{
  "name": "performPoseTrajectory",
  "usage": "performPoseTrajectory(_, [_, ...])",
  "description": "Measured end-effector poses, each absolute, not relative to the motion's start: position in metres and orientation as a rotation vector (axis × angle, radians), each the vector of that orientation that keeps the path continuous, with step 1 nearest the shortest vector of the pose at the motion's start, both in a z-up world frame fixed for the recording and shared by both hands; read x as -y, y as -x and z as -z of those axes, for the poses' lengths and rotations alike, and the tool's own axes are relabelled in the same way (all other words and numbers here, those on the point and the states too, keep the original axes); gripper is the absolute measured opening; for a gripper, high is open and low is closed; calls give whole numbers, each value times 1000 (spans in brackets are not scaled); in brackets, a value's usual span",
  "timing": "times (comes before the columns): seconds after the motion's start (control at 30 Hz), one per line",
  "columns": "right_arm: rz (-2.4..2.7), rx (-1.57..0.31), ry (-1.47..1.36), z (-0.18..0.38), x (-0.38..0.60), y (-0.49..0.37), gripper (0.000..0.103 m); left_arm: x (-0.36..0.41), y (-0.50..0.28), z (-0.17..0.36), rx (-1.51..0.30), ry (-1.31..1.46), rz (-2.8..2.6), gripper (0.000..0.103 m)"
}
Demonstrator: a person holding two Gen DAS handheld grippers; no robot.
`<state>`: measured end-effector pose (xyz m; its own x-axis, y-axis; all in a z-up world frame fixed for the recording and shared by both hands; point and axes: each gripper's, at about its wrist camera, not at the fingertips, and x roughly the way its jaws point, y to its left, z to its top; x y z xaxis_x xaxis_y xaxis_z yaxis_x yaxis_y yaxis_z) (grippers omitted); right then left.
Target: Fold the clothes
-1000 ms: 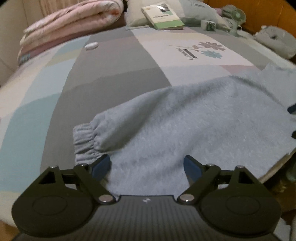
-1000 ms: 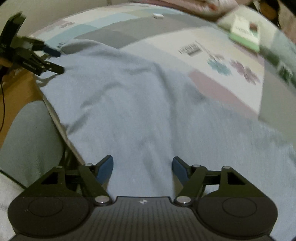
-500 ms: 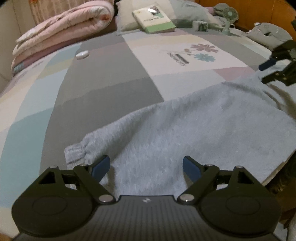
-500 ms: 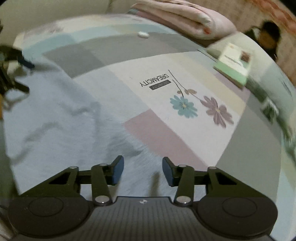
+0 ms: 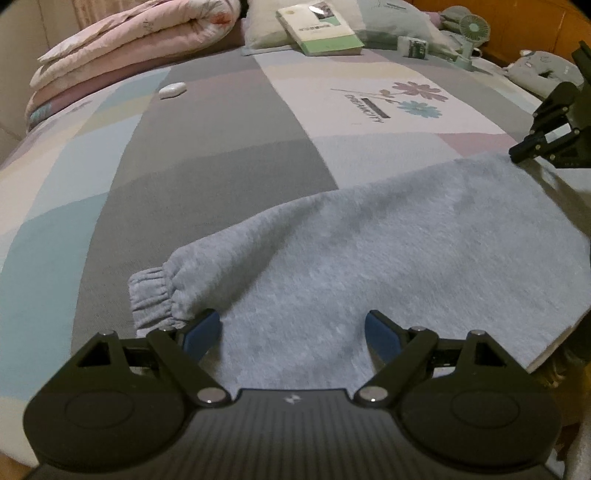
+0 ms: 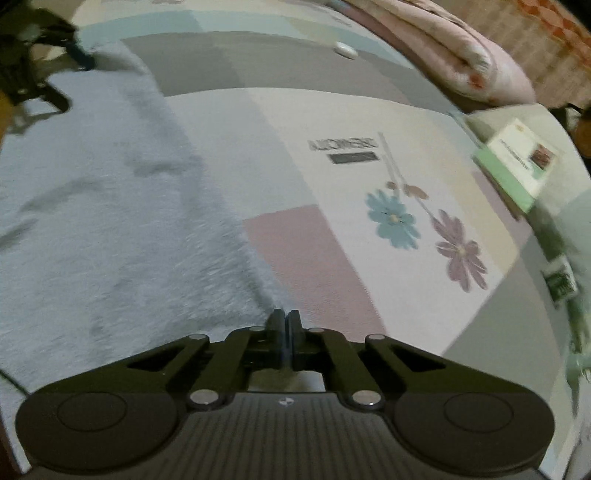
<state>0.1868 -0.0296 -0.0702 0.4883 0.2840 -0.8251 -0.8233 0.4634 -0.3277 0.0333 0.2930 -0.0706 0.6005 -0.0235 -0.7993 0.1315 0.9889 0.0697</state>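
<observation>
Right gripper [image 6: 284, 321] pinching sweatpants [image 6: 110, 221] edge, lower centre; left gripper [image 5: 291, 328] spread — clamp cuff [image 5: 155, 295] before lifting.

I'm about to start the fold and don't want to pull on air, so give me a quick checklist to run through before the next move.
1. Right hand-held gripper shut at the far edge of the light blue fleece garment: ok.
2. Cloth actually pinched between its pads: cannot tell.
3. Left hand-held gripper gripping: not ok, open above the fleece.
4. Elastic ribbed cuff within the left's reach: ok, just beside its left finger.
5. Garment lying flat: ok, only slight creases.
6. Small white oval object and green book out of the way: ok.
</observation>
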Motion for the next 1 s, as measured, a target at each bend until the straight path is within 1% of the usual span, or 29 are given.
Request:
performPoseTrajectory(0.1, [-669,-785,793,77,34,-202,1,-297,-35,70,-940,-104,70,88])
performPoseTrajectory(0.17, [-648,-812,718,75,41,-210,1,-297,-36,66,-940,-101,68,88])
performPoseTrajectory(0.23, [-661,-820,647,63,46,-206,2,-295,-35,61,-931,-112,73,86])
performPoseTrajectory(0.27, [-672,-817,613,56,47,-202,10,-294,-35,58,-927,-117,76,86])
performPoseTrajectory(0.3, [-684,-814,579,48,48,-197,13,-292,-35,55,-918,-126,101,86])
performPoseTrajectory(0.4, [-781,-829,500,33,40,-175,19,-282,-38,52,-896,-158,141,86])
performPoseTrajectory(0.53, [-905,-876,481,40,15,-142,24,-264,-40,54,-908,-211,187,87])
performPoseTrajectory(0.6, [-938,-887,539,51,4,-122,33,-257,-35,61,-926,-262,214,87])
performPoseTrajectory(0.67, [-926,-904,604,66,0,-109,35,-253,-31,68,-953,-308,221,87])
performPoseTrajectory(0.83, [-856,-864,631,71,26,-73,39,-283,-15,69,-976,-234,186,94])
performPoseTrajectory(0.97, [-814,-918,611,63,33,-67,41,-282,-8,62,-958,-269,172,93])
performPoseTrajectory(1.0, [-814,-898,593,60,27,-69,41,-276,-8,59,-937,-293,173,93])
